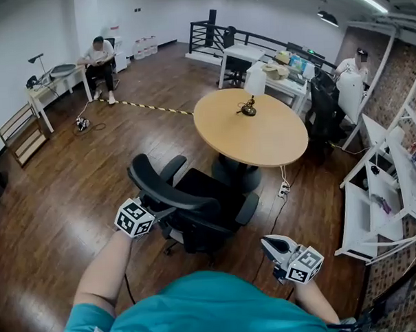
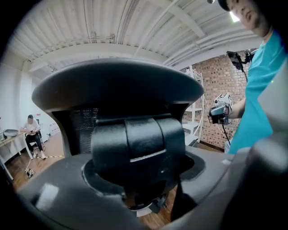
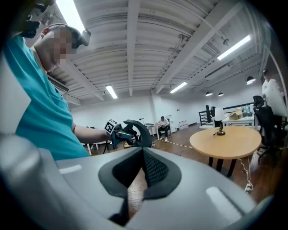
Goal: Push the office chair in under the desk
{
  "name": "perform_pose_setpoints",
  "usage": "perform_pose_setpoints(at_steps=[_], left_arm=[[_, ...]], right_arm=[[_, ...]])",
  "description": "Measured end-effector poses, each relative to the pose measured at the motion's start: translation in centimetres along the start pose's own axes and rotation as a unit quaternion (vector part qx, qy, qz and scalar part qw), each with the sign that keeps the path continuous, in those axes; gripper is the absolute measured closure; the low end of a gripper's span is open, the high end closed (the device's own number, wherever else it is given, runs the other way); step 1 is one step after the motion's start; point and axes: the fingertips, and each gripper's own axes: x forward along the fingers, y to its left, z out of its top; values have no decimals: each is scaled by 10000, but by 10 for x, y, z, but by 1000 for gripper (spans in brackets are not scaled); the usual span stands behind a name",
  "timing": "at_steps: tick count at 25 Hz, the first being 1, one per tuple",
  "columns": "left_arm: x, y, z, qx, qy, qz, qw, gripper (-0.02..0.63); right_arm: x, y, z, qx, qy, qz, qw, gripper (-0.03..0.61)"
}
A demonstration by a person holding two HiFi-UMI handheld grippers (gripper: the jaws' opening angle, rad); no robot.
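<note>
A black office chair [image 1: 196, 204] stands on the wooden floor just in front of a round wooden table [image 1: 262, 135], its back towards me. My left gripper [image 1: 149, 211] is at the top of the chair's back, and in the left gripper view its jaws [image 2: 135, 157] close around the black headrest bracket [image 2: 135, 137] under the curved headrest [image 2: 117, 85]. My right gripper [image 1: 272, 245] hangs free to the right of the chair, touching nothing. In the right gripper view its pads [image 3: 153, 168] meet at the tip with nothing between them, and the chair's headrest [image 3: 138, 131] shows beyond.
A small dark lamp [image 1: 247, 109] stands on the round table. A power strip [image 1: 283, 189] and its cable lie on the floor by the table's base. White shelving [image 1: 375, 209] lines the right side. A person [image 1: 100, 60] sits at a desk far back left.
</note>
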Motion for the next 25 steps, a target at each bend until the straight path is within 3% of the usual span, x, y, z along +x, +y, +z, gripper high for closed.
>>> perform_pose_setpoints(at_steps=[5,14,25], left_arm=[[40,11,0,-77,48,118,9999,298],[112,40,11,-190,118,75,9997,295],[158,102,12,-176,-6,-170,9997,291]], right_arm=[[-31,-46,3,-116,-14,98,9999,578],[-87,-114,-9,55,-31,-174,9998,578],[-18,-159,-12,49,65,-580,9983,578]])
